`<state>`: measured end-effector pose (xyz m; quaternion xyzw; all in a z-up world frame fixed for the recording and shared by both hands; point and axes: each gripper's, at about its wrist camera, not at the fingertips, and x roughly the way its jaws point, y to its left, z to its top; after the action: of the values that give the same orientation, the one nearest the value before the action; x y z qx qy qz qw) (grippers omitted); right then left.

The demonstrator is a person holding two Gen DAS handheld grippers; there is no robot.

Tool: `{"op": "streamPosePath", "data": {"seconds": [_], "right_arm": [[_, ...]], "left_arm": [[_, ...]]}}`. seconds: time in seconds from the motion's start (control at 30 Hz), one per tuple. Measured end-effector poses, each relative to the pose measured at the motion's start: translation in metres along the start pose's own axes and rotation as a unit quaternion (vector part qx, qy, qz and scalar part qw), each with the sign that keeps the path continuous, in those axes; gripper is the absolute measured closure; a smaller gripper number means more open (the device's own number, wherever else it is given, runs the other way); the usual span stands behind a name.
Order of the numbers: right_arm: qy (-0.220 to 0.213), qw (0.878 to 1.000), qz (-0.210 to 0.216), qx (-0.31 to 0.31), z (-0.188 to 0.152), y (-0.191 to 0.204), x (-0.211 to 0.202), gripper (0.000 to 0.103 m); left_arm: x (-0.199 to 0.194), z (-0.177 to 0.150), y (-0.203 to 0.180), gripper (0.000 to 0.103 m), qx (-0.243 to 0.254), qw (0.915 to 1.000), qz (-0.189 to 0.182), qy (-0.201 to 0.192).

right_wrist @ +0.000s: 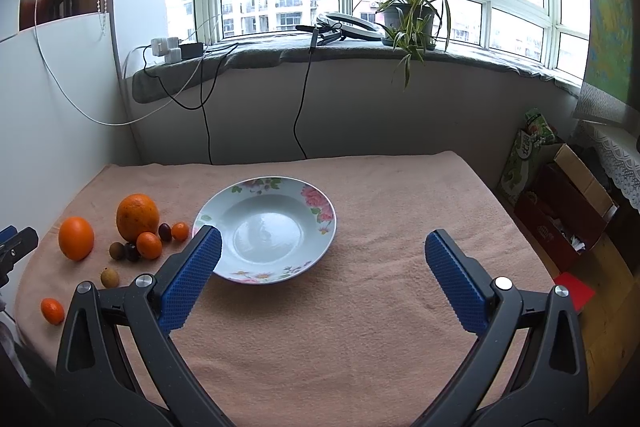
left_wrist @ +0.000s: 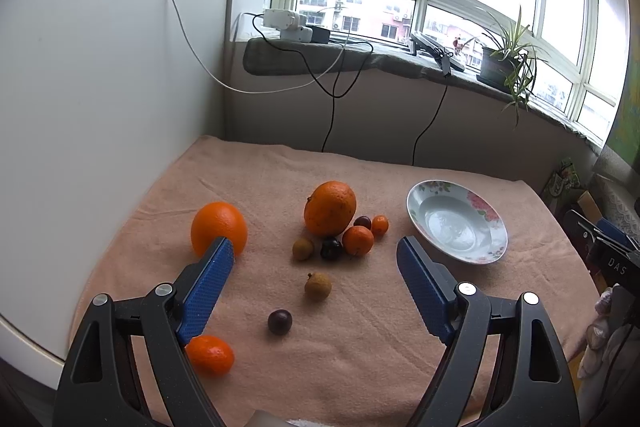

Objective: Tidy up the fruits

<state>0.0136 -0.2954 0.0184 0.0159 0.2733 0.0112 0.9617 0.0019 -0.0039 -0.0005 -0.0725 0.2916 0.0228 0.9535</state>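
Both tools gape; box reads "DAS" [left_wrist: 617,265].

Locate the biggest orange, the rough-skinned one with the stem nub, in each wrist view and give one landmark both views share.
Left wrist view: the biggest orange sits at centre, just beyond the cluster of small fruits, left of the floral plate.
Right wrist view: it is at the far left, again left of the plate.
Shared landmark: the potted plant on the windowsill.
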Motion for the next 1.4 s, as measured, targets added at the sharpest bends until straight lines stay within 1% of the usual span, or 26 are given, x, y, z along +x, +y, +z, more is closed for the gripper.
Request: {"op": "streamPosePath", "data": {"seconds": [1.4], "right_arm": [[0.002, 1.000, 0.005, 0.001, 0.0026, 0.0028, -0.0029, 0.000]], "left_arm": [[-0.0039, 0.0014, -0.0001, 0.019, 0.000, 1.0000, -0.001, -0.002]]}}
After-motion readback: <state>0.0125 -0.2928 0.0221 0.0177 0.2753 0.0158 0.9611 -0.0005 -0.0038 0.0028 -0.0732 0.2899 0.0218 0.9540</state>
